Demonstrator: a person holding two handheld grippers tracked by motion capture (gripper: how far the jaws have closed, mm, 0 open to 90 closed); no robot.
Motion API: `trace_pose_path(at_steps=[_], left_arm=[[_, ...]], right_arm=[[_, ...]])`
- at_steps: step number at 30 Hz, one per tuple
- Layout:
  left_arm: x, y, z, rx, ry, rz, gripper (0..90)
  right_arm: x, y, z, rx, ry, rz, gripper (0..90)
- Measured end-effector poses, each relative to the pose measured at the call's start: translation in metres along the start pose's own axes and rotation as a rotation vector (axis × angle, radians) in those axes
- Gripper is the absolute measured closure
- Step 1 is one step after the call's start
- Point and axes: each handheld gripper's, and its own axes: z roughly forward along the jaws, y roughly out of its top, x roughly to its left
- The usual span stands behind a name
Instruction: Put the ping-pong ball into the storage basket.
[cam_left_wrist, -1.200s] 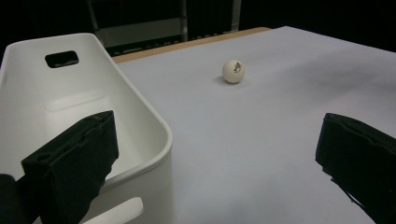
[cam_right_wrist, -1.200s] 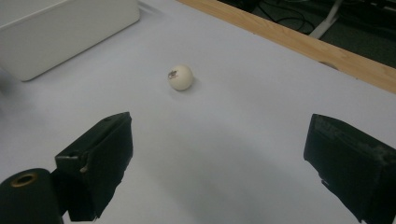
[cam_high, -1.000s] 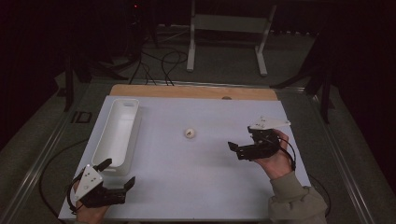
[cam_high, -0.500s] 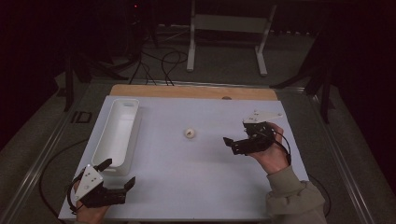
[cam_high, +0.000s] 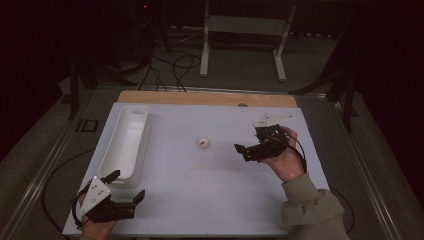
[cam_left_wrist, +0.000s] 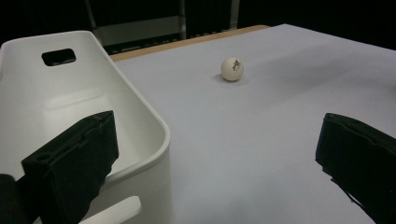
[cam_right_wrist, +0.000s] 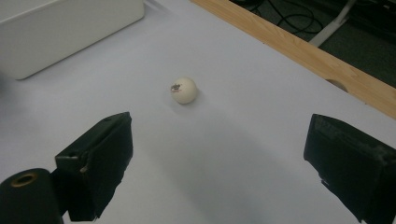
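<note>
A small white ball (cam_high: 203, 143) with a dark mark lies on the white table top, near its middle. My right gripper (cam_high: 243, 152) hovers a short way to the right of it, open and empty, jaws pointing at the ball. In the right gripper view the ball (cam_right_wrist: 183, 90) sits ahead of the spread jaws, left of centre, with my right gripper (cam_right_wrist: 219, 163) apart from it. My left gripper (cam_high: 128, 185) rests open at the near left corner, beside the bin's near end. From the left gripper view the ball (cam_left_wrist: 232, 68) lies far ahead of my left gripper (cam_left_wrist: 215, 172).
A long white bin (cam_high: 125, 145) lies along the table's left side; its rim (cam_left_wrist: 154, 126) is just in front of my left jaw, and its wall (cam_right_wrist: 70, 23) shows in the right gripper view. A wooden strip (cam_high: 210, 98) borders the far edge. Cables and a stand lie on the floor beyond.
My right gripper has moved left and slightly nearer, closing on the ball. The left gripper, the ball and the bin have stayed where they were.
</note>
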Motion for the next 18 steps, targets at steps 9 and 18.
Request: trace_pose_path(at_steps=[9, 18], left_arm=[[0.000, 0.000, 0.000, 0.000, 0.000, 0.001, 0.0], [0.000, 0.000, 0.000, 0.001, -0.002, 0.000, 0.0]], right_arm=[[0.000, 0.007, 0.010, 0.022, 0.003, -0.011, 7.9], [0.000, 0.012, 0.018, 0.038, 0.000, -0.019, 7.9]])
